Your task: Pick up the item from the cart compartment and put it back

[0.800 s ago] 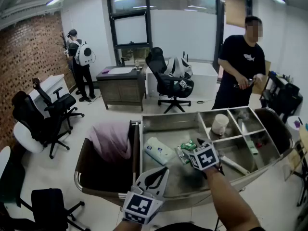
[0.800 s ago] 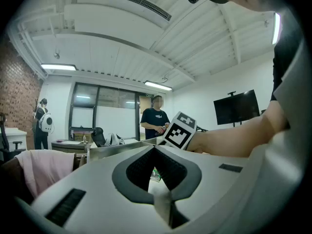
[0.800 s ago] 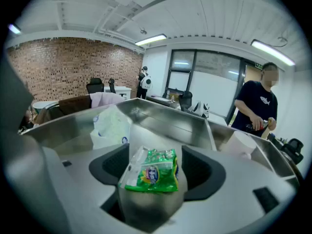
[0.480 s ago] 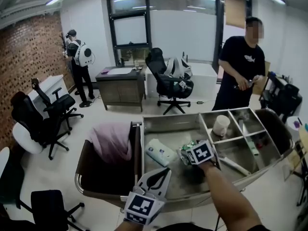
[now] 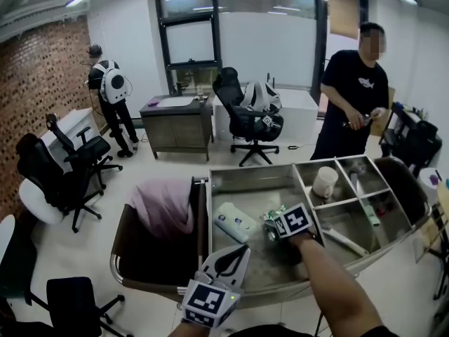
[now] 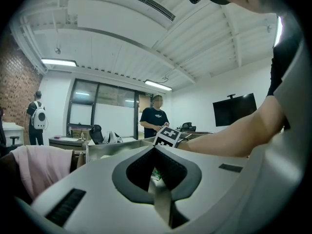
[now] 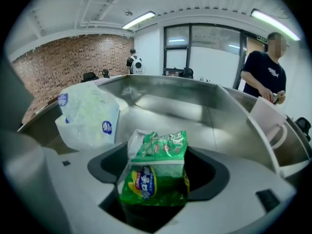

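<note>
Steel cart (image 5: 242,168), office behind. Nearest me, the left tongs (image 5: 230,255) were parked at the cart's near rim, tips pressed together, nothing in them, idle.

Next out, the right tongs (image 5: 277,226) were down inside the big compartment (image 5: 259,188), spread wide, with the green snack packet (image 7: 155,172) sitting between them. A dark gap showed on both sides of the packet in the right gripper view, so I read no pinch yet.

Change over the last second: the right tongs had crept a little left and forward, and the marker cube (image 5: 293,222) ended nearer the packet. The packet had not shifted, nor had the white wipes pack (image 7: 87,113) just to its left. The left tongs barely moved.

My read: approach done, packet bracketed, pickup not started. Closing was the next call, then lift and set back in the same compartment.

Packet orientation: the long axis ran along the line of the tongs, away from me. The crimped pale end pointed toward the cart's far wall, the fat printed end sat deep in the throat of the tongs, print facing the camera. The squeeze would land across its short width, likely fine for a soft bag.

Further out were a white mug (image 5: 325,181) in a small right-hand compartment and a pink cloth (image 5: 163,206) in the bin (image 5: 133,258) left of the cart. Far off, a person in a black shirt (image 5: 351,97) stood behind the cart. A person with a backpack (image 5: 109,90) had stepped left by the brick wall (image 5: 35,97).
</note>
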`<state>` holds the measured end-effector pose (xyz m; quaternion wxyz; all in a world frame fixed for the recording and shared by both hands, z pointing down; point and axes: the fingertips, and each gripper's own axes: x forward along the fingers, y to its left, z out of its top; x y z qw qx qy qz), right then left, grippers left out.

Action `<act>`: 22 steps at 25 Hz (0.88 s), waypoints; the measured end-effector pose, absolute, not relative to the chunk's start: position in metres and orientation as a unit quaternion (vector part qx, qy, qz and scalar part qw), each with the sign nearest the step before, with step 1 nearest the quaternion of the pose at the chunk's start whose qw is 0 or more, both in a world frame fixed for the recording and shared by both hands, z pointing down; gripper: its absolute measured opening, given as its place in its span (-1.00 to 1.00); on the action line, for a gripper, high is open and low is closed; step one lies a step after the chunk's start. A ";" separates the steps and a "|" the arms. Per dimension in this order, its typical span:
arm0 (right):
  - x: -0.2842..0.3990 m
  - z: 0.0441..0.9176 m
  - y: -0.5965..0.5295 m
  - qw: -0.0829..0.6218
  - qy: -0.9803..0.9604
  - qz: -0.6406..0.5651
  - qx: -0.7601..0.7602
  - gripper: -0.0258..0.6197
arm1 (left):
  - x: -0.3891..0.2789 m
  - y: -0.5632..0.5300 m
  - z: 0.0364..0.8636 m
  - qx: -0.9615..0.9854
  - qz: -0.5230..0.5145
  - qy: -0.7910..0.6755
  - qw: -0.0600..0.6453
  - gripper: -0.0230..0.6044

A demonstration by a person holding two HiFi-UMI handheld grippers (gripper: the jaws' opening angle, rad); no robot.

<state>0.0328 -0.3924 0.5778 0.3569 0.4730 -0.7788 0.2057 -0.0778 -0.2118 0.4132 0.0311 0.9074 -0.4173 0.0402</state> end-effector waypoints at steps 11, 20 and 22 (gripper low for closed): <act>0.030 0.556 -0.378 0.322 -0.800 0.224 0.453 -0.29 | -0.077 -0.205 0.412 0.903 0.043 -0.426 0.027 -0.93; 0.024 0.484 -0.367 0.226 -0.839 0.184 0.459 -0.31 | -0.072 -0.204 0.405 0.893 0.034 -0.449 0.022 -0.93; 0.024 0.459 -0.357 0.200 -0.850 0.168 0.457 -0.31 | -0.070 -0.203 0.402 0.890 0.032 -0.455 0.023 -0.93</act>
